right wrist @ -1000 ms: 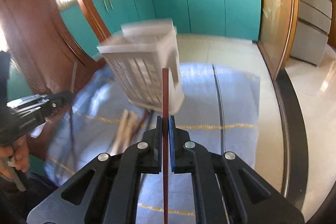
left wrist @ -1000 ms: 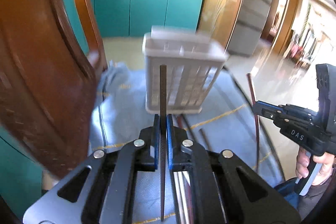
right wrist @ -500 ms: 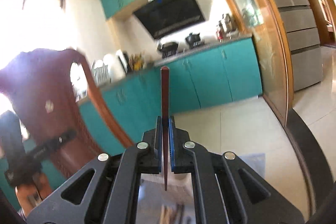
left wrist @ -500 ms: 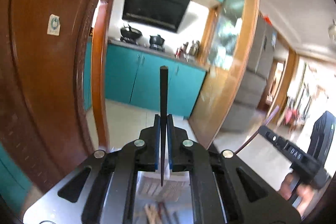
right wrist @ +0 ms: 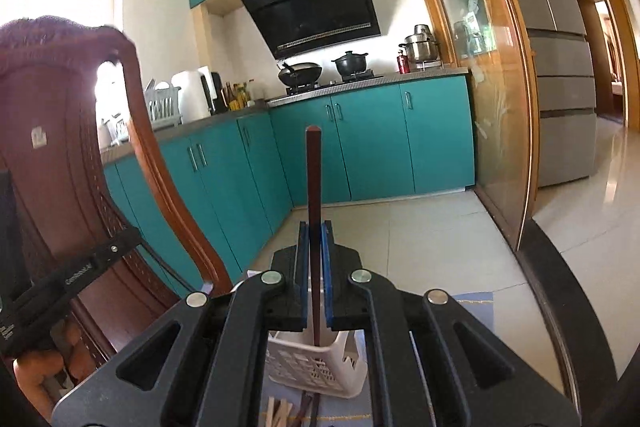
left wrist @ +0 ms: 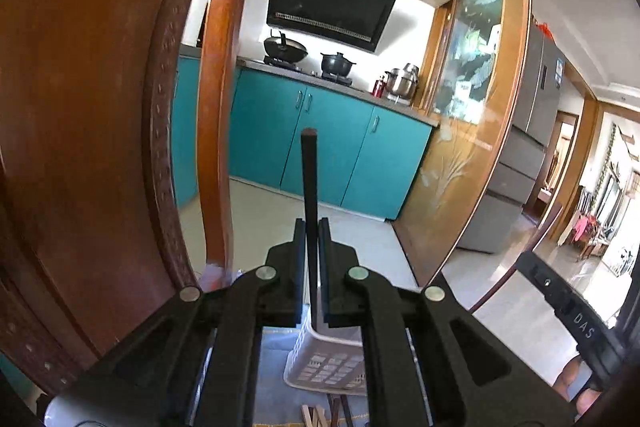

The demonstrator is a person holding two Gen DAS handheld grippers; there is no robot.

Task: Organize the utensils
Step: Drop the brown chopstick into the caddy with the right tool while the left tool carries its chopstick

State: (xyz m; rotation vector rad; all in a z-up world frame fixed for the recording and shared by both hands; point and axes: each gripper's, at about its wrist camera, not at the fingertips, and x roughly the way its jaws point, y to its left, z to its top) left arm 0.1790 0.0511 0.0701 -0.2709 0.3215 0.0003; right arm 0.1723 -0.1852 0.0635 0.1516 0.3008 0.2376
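Between the left gripper (left wrist: 311,239) pads stands a black chopstick (left wrist: 309,179), clamped upright, tip well above the fingers; jaws narrow, closed on it. Right gripper (right wrist: 315,243) likewise narrow, closed on a reddish-brown chopstick (right wrist: 313,183), also upright.

Task items: white slotted basket (right wrist: 316,367) sits low in both views, under/behind the linkages, on a blue cloth (left wrist: 276,379). Loose chopsticks (right wrist: 280,413) lie on the cloth just near of the basket.

View differences:
- Left wrist: shows the right gripper body at far right edge w/ a hand (left wrist: 576,383) below it; wood chair back (left wrist: 80,107) fills the left half.
- Right wrist: shows the left gripper body at left edge, w/ a hand (right wrist: 40,367) under it; also dish rack and kettle on the counter (right wrist: 192,123), not seen in the other view.

Clearance: chair back close on the left in both views. Dark table rim (right wrist: 560,299) curves along the right. Beyond it, open tiled floor (right wrist: 420,227) to the teal cabinets (right wrist: 360,147).
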